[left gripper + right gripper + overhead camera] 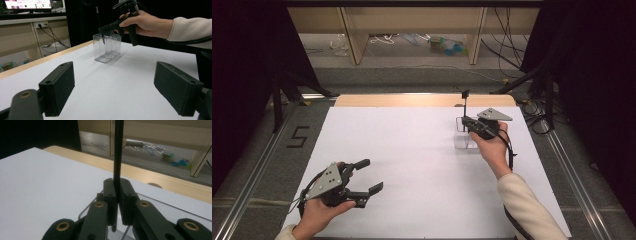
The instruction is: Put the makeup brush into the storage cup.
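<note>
the right gripper [466, 122] is clenched on a thin black rod [117, 150], held upright with its lower end dipping into the clear box [107, 48] at the far right of the white table [412, 165]. the left gripper [368, 176] rests released, well apart, near the table's front left.

bare white table [412, 165] between hands, clear box [465, 139] far right

Left gripper [117, 90] jaws stood wide apart at six o'clock, clear box [107, 48] at twelve, right gripper [103, 31] above it clamping a thin black rod [98, 17].
</note>
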{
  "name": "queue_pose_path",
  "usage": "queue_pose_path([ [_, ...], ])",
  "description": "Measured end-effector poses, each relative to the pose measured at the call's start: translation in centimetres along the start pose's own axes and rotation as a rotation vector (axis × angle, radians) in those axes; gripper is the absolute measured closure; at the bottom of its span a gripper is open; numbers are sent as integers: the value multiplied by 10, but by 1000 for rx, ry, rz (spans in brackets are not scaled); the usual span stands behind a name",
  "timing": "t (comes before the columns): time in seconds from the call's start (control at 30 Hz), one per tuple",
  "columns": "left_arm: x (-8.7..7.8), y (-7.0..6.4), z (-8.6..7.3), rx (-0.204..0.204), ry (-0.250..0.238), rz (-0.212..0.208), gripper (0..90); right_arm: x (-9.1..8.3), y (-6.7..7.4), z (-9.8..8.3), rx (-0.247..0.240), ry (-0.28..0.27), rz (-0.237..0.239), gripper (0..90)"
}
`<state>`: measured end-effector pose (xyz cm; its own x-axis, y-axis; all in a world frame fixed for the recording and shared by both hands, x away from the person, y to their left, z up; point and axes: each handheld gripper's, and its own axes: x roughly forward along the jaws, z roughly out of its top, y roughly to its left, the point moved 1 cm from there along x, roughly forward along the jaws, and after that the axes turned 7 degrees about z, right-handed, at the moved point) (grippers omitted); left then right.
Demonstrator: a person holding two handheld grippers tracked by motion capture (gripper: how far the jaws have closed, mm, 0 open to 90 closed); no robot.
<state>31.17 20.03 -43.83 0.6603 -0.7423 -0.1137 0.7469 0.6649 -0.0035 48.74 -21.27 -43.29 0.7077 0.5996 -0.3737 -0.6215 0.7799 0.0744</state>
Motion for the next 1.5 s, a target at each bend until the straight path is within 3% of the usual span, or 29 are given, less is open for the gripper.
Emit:
queue_pose_path([
  [0.13, 0, 0, 0, 0, 0, -1, 167, 1, -1, 0, -16, -13, -8, 855],
  [0.33, 0, 0, 0, 1, 1, 0, 166, 0, 0, -1, -6, 6, 3, 855],
  [0.83, 0, 0, 0, -1, 0, -1, 167, -1, -1, 0, -3, -6, -3, 848],
  [0.9, 0, 0, 0, 0, 1, -2, 168, -1, -2, 0, 2, -27, -2, 773],
  [1.03, 0, 0, 0, -1, 2, -2, 168, -3, -2, 3, 7, -27, 15, 512],
  [1.13, 0, 0, 0, -1, 2, -2, 167, -5, -2, 5, 26, -39, 20, 406],
  [1.23, 0, 0, 0, -1, 1, -2, 167, -7, -2, 6, 24, -30, 23, 348],
  [1.27, 0, 0, 0, -1, 1, -2, 168, -7, -4, 7, -1, -51, 13, 332],
  [1.33, 0, 0, 0, 0, 2, -1, 168, -9, -2, 7, 21, -24, 10, 316],
  [1.5, 0, 0, 0, 0, 1, -1, 168, -11, -1, 8, 18, -39, 28, 305],
])
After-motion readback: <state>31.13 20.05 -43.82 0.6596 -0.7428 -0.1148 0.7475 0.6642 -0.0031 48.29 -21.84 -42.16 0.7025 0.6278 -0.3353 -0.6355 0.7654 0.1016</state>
